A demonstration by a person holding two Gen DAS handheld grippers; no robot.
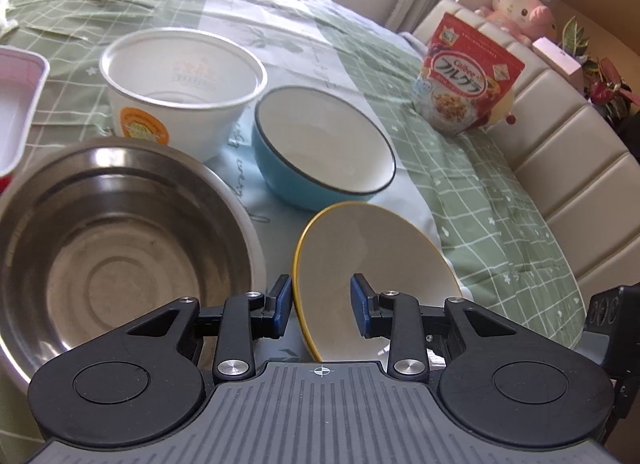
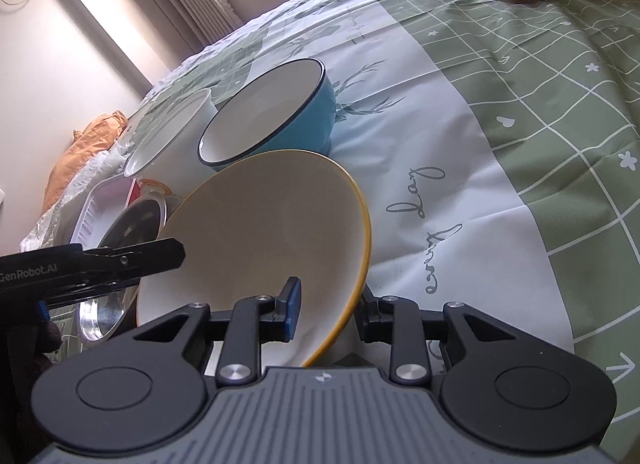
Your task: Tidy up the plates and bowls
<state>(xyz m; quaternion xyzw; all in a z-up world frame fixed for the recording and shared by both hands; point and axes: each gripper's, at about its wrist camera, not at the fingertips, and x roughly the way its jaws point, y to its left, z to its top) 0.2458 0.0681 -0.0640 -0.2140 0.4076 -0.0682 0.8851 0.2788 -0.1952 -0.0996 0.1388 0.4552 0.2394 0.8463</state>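
Yellow-rimmed plate: a round cream plate with a mustard-yellow rim [image 1: 372, 276] [image 2: 260, 232], tilted up on edge; in the left wrist view it sits at 5 o'clock from the blue bowl, its lower edge hidden behind the gripper body.
Right gripper: the right gripper [image 2: 326, 314] has one blue-padded finger [image 2: 293, 310] over the plate's inner face and the other behind the rim; the plate's edge lies between them, but whether the pads press on it cannot be told.
Left gripper: the left gripper [image 1: 321, 310] stands with its jaws parted, the left pad [image 1: 283, 306] just outside the plate's rim, the right pad over its face; contact cannot be made out. In the right wrist view its black arm crosses in from 9 o'clock.
Steel bowl: a large stainless-steel bowl [image 1: 112, 240] [image 2: 120, 264], at 9 o'clock from the plate, cut off by the left frame edge and mostly hidden in the right wrist view.
Blue bowl: a sky-blue ceramic bowl with a white interior and dark rim [image 1: 324, 148] [image 2: 276, 112], upright at 12 o'clock from the plate.
Paper bowl: a white printed paper bowl [image 1: 180, 88] [image 2: 168, 132], just beside the blue bowl at 10 o'clock.
White tray: a white plastic tray [image 1: 16, 104], cropped at the left edge.
Cereal bag: a red cereal bag [image 1: 468, 76], at 2 o'clock, its top cut off in the right wrist view.
Bedspread: a green-and-white checked bedspread [image 1: 500, 232] [image 2: 540, 124] beneath all the dishes.
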